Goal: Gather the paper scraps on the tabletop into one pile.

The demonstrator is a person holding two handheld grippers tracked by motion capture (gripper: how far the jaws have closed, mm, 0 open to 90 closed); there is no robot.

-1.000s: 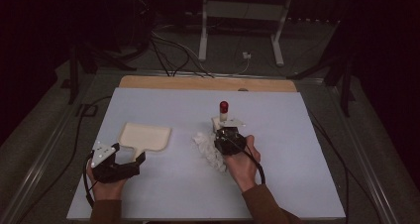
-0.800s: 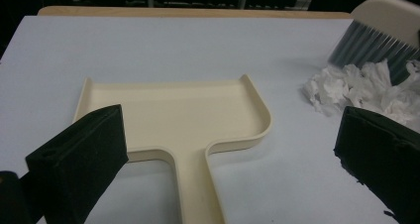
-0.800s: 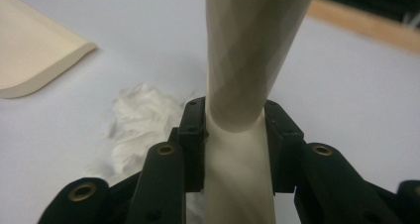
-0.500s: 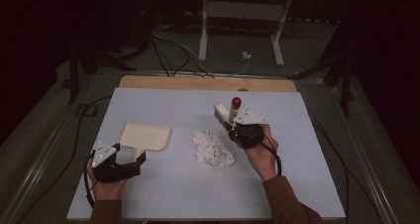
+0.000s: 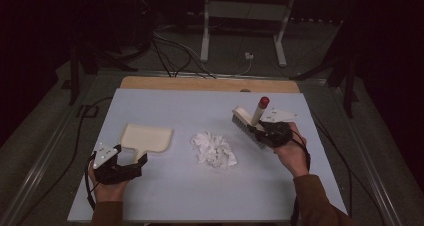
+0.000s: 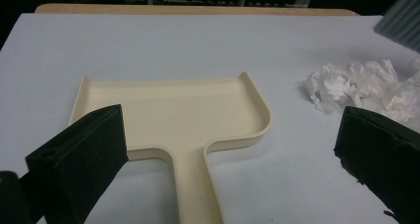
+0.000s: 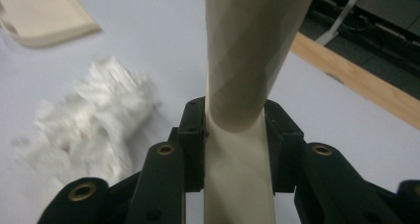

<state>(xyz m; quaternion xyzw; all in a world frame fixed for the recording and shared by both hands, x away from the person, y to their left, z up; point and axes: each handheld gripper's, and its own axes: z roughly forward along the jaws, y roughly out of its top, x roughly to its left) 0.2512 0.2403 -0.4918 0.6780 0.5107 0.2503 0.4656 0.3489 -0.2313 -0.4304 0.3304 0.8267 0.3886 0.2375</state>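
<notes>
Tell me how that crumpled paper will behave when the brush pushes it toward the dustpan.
The crumpled paper looks loose and light, so it should slide easily on the smooth table. Its ragged lobes may shed bits. Being soft, it will likely squash rather than roll.

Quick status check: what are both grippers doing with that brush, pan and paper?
Right gripper shut on brush, right of crumpled paper. Left gripper open astride dustpan handle. Nothing between.

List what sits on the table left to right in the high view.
left gripper → dustpan → crumpled paper → brush → right gripper
</notes>
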